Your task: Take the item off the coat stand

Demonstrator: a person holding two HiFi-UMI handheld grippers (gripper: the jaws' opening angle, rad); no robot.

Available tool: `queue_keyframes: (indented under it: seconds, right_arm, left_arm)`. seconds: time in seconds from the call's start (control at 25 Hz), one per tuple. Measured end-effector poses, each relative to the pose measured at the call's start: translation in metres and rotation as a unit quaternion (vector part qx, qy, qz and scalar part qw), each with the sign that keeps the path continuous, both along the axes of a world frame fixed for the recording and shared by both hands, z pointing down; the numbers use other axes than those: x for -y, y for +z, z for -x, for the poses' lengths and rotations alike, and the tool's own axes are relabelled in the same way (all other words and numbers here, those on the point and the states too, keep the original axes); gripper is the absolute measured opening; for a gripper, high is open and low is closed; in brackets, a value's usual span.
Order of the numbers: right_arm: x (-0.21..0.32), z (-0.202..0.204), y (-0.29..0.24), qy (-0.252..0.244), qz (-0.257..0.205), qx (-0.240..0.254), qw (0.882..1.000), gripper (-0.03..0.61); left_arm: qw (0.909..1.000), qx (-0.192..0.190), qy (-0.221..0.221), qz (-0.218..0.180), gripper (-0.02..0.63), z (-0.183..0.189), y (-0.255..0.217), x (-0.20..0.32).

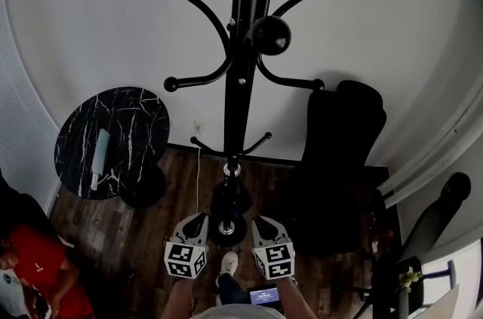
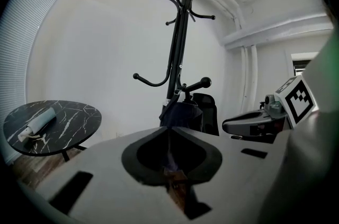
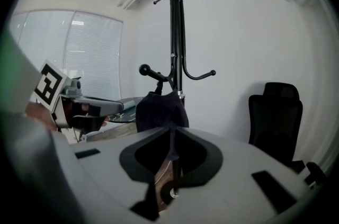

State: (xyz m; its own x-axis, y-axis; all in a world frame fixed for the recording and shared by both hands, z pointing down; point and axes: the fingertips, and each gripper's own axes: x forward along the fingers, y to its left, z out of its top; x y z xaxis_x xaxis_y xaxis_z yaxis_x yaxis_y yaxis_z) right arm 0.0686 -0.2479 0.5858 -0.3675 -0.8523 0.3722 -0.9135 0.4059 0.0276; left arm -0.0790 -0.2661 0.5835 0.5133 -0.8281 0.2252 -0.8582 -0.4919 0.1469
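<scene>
A black coat stand rises in front of me, with curved hooks at several heights. A dark cloth item hangs by a strap from one of its low hooks; it shows as item in the left gripper view and item in the right gripper view. My left gripper and right gripper hover side by side short of the item, not touching it. The left gripper is shut and empty. The right gripper has its jaws a narrow slit apart, with nothing between them.
A round black marble table stands at the left with a pale rolled thing on it. A black office chair stands right of the stand. A person in red sits at the lower left. The stand's round base rests on the wooden floor.
</scene>
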Motion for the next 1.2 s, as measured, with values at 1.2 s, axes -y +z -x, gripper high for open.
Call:
queue_keyframes:
  seconds: [1.2]
  right_arm:
    - [0.066,0.009,0.033,-0.017,0.040,-0.041,0.998,0.214]
  left_arm:
    - [0.9968,0.012,0.064,0.047,0.224,-0.027,0.032,0.033]
